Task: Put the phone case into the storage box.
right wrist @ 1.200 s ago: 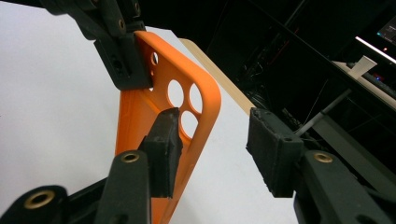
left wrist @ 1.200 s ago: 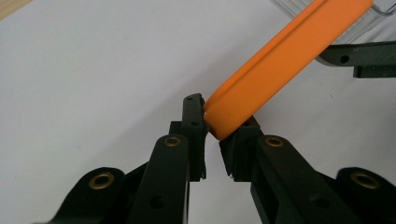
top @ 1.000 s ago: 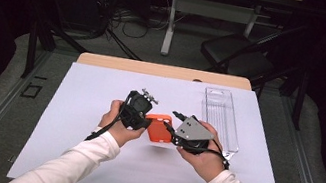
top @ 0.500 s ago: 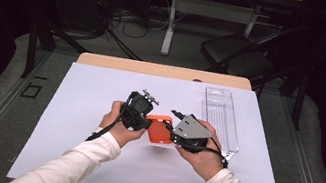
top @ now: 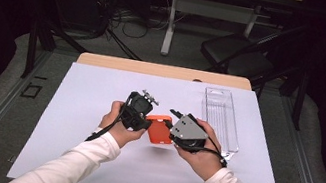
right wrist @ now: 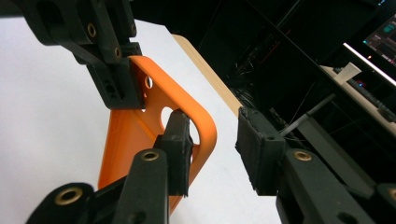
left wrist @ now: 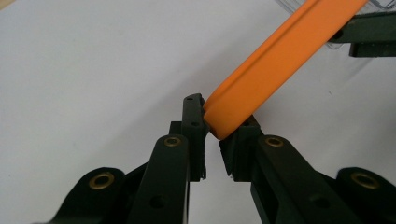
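One orange phone case (top: 160, 128) is hanging between two grippers: the left gripper (left wrist: 212, 135) is pinching its corner, while the right gripper (right wrist: 212, 154) is spreading its jaws around the opposite rim. One clear tray (top: 221, 117) is lying beyond the right jaws on the tabletop (top: 78, 97). Nothing is shifting since earlier.

left gripper (top: 145, 121) pinched, right gripper (top: 171, 123) spread

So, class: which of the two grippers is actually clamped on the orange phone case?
The left gripper: its jaws pinch the orange phone case at its corner. The right gripper stands open, case beside one jaw.
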Demonstrator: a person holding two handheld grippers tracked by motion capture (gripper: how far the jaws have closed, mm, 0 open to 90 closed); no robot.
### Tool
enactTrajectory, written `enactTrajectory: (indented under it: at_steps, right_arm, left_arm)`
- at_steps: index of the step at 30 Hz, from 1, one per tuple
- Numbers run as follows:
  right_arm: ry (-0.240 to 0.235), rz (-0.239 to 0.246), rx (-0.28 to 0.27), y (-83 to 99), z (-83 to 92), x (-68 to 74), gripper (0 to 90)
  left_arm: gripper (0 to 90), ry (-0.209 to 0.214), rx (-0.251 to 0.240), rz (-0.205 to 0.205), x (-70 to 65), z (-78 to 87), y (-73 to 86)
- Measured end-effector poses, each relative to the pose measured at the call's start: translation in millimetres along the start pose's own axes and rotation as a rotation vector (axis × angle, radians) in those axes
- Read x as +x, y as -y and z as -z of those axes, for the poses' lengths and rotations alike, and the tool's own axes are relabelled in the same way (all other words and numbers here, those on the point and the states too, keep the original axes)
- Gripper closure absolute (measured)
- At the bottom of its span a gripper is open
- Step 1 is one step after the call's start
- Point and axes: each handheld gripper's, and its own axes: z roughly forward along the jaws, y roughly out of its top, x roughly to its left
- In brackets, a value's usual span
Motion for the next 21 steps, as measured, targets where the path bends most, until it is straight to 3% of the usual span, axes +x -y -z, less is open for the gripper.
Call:
enactTrajectory:
  at_steps: [21]
  right_arm:
    - [0.043, 0.156, 0.031, -2.2, -2.3, 7.7, 80.3]
  left_arm:
    - [80.2, 0.011, 0.016, 0.009, -0.2, -1.6, -1.6]
